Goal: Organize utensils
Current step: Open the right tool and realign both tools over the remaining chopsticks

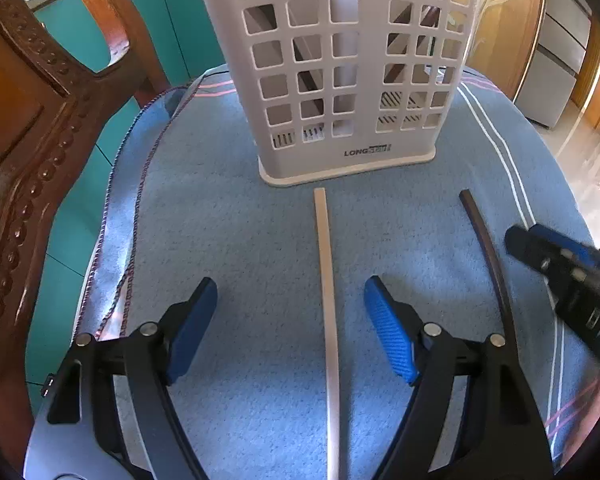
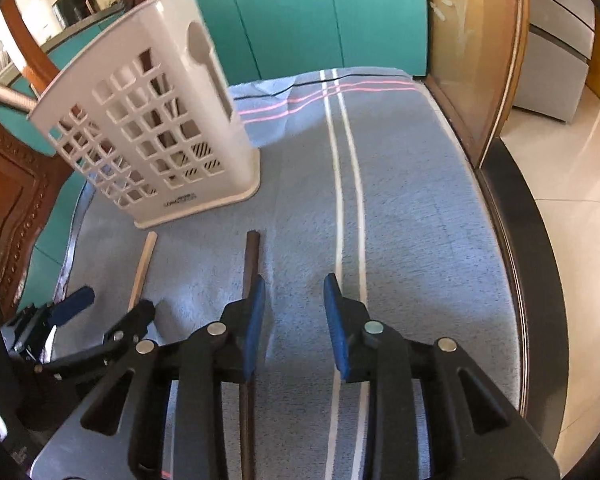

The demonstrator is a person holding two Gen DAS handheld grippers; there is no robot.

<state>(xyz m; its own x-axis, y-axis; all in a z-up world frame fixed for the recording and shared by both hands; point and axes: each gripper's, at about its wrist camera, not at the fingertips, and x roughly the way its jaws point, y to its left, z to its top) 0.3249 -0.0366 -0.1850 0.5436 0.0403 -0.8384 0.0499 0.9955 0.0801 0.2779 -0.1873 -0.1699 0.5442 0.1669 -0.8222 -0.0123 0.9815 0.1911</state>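
Observation:
A white perforated utensil holder stands on the blue towel; it also shows in the right wrist view. It has dark and light sticks inside. A light chopstick lies on the towel between the fingers of my open left gripper. A dark chopstick lies to its right. In the right wrist view the dark chopstick runs under the left finger of my open right gripper, and the light chopstick lies further left. Both grippers are empty.
A carved wooden chair back stands to the left of the table. Teal cabinets lie behind. The table's dark edge runs along the right, with tiled floor beyond. The towel has white stripes.

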